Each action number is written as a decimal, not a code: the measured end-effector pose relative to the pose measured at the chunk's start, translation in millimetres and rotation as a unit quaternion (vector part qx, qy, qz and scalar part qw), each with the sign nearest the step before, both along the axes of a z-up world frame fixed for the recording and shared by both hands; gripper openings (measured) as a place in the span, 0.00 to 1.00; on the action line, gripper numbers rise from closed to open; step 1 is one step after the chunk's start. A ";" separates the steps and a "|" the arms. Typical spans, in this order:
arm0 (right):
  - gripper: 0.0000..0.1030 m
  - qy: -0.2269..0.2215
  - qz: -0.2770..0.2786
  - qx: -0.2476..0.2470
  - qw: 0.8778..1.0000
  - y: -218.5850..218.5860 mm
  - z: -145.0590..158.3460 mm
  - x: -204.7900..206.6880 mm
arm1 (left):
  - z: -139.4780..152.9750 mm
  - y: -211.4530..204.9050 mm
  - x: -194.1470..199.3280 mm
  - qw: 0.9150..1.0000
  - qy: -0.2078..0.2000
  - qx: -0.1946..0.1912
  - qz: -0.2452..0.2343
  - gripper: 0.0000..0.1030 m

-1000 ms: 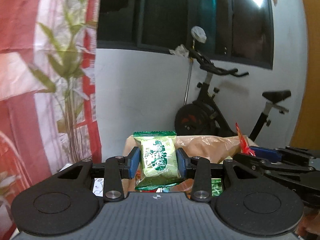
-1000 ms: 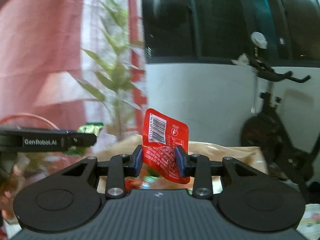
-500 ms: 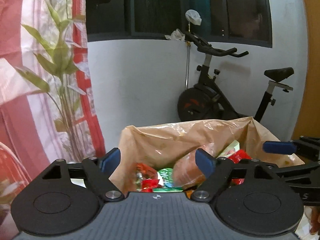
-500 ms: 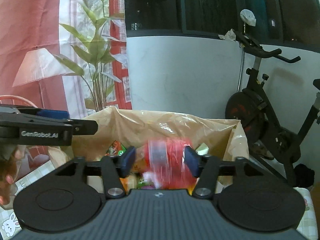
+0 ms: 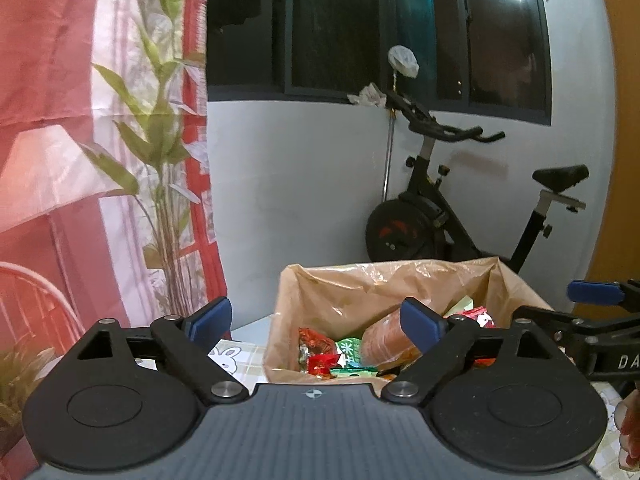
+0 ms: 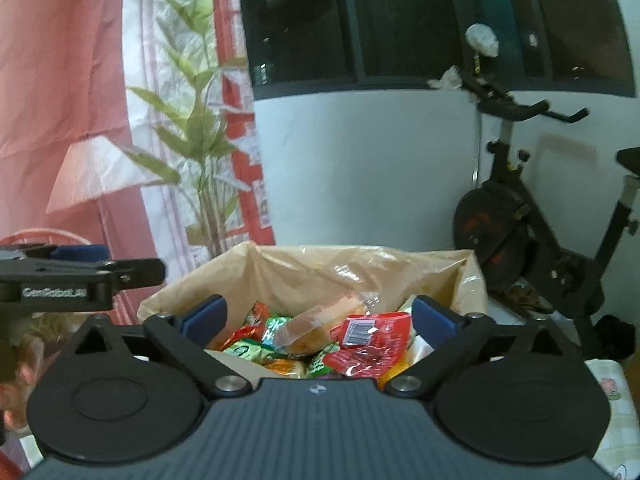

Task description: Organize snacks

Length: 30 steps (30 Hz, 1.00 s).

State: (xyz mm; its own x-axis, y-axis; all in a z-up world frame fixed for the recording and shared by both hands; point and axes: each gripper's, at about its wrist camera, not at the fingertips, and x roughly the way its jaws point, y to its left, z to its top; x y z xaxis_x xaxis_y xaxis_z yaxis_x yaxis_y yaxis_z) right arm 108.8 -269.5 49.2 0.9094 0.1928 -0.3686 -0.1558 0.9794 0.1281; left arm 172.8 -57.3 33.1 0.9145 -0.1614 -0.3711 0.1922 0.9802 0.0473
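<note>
Left wrist view: the left gripper [image 5: 316,320] has just been opening and its blue-padded fingers [image 5: 210,315] now stand spread wide with nothing between them. Beyond and below them sits the box [image 5: 516,280], lined with a tan plastic bag and standing on the counter [image 5: 248,340], which wears a rabbit-print cloth. A heap of snacks [image 5: 344,356] lies in the box: red and green packets and a wrapped bun. They rest loose, well clear of the pads, which suggests the box is the collecting place and this hand has no load left. The right gripper [image 5: 592,320] reaches in from the right edge of this view.

Right wrist view: the right gripper [image 6: 318,318] has also just been opening; its fingers [image 6: 434,316] are splayed fully, gripping nothing. Framed in the gap but lower down, inside the box [image 6: 472,276], a red packet [image 6: 372,338] with a barcode lies on top of the heap, beside the bun and the green packets. It touches neither pad. It lies flat on the pile, and so reads as delivered, not held. The left gripper [image 6: 80,276] shows at the left edge. An exercise bike [image 6: 540,240] stands behind, against the wall.
</note>
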 end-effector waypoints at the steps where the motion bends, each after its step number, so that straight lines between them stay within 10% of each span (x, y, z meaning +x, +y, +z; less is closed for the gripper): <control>1: 1.00 -0.002 -0.008 0.001 1.000 0.2 2.6 -3.8 | 2.2 2.2 -4.7 1.000 -0.001 -0.002 0.002 0.91; 30: 1.00 -0.019 -0.011 -0.006 1.000 41.5 29.8 -105.1 | 20.9 50.0 -108.0 0.996 -0.013 -0.001 0.084 0.95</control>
